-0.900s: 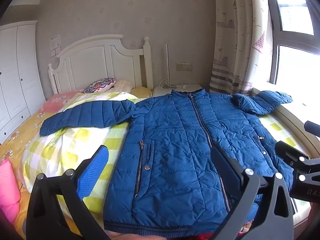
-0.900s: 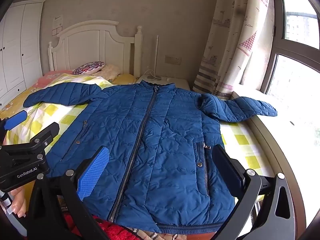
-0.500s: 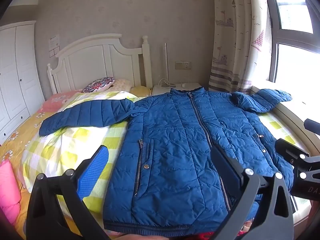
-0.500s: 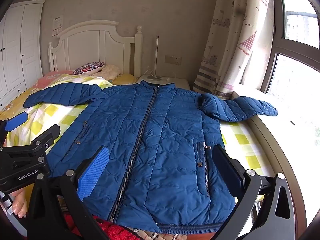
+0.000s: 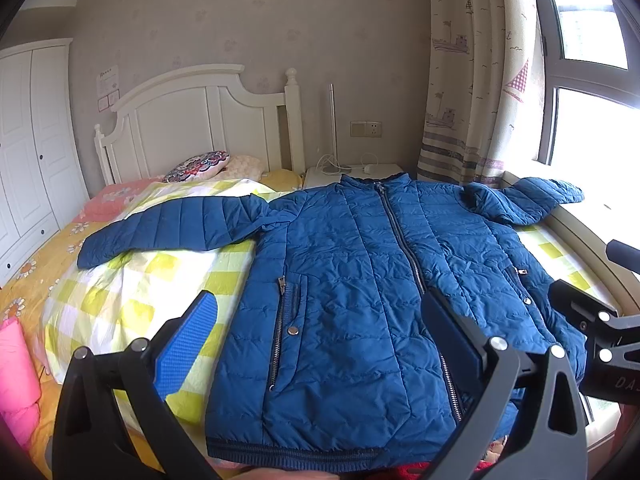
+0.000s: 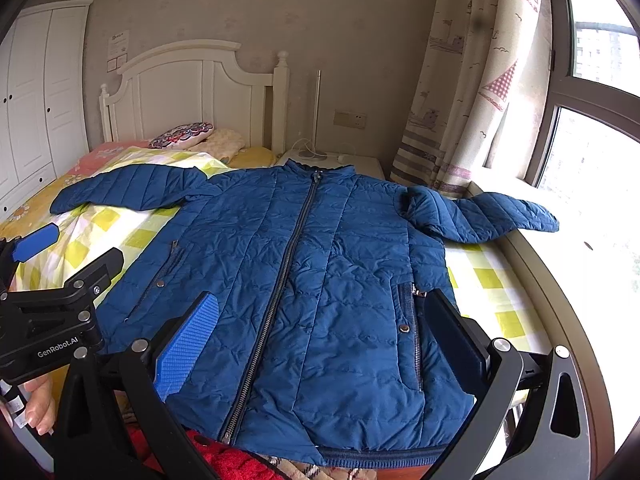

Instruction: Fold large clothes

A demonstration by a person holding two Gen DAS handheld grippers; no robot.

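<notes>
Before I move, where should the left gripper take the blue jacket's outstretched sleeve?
Probably at the cuff of the blue jacket, coming from its open end. The sleeve lies flat and straight on the checked quilt, so the free tip lifts first.

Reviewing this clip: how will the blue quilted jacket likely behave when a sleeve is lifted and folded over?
The blue quilted jacket looks puffy and wrinkled, so probably floppy and light for its size. Its sleeve drapes over the bedding, so it should sag when lifted. The padding may make a fold spring back somewhat.
</notes>
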